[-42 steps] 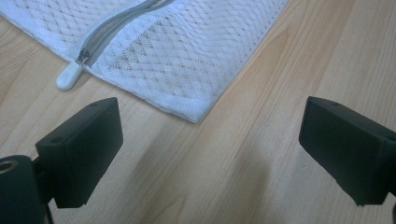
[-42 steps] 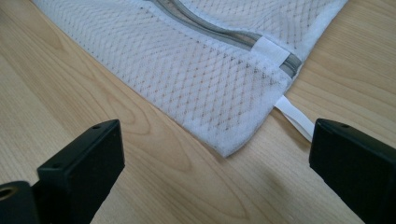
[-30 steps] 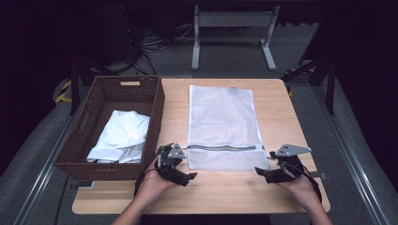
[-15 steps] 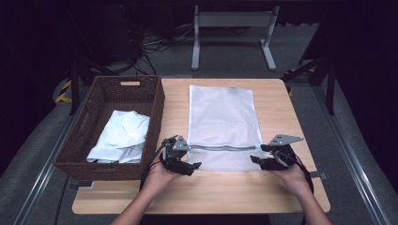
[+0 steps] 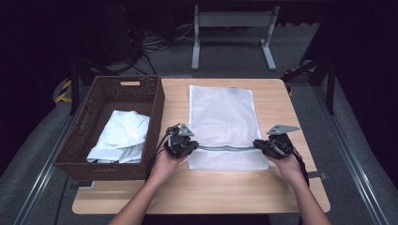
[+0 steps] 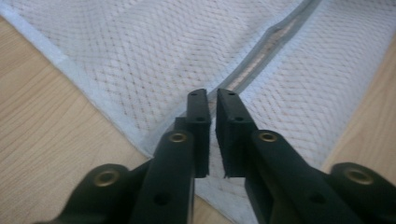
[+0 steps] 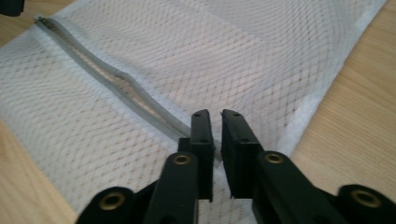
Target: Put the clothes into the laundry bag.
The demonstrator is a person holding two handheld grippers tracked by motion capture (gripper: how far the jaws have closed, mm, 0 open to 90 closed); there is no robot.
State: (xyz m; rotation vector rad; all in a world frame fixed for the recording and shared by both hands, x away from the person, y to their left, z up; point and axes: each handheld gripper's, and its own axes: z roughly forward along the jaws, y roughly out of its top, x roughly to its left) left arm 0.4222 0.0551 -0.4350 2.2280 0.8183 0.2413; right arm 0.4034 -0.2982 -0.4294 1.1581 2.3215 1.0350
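High view, mesh bag [image 5: 220, 122]: flat on the wooden table [image 5: 202, 197], right of the wicker basket [image 5: 94, 140], grey zipper [image 5: 225, 148] running left to right near its near end.
High view, basket: holds crumpled white cloth [image 5: 121, 138].
High view, left gripper [image 5: 187, 146]: at left end of zipper, jaws just closed, pinching the bag's edge.
High view, right gripper [image 5: 261, 146]: at right end of zipper, jaws just closed, pinching the bag there.
Left gripper view: 2 black fingers [image 6: 198, 126] pressed nearly together on the mesh at the zipper seam.
Right gripper view: 2 fingers [image 7: 201, 140] clamped on the zipper end, mesh spreading beyond.
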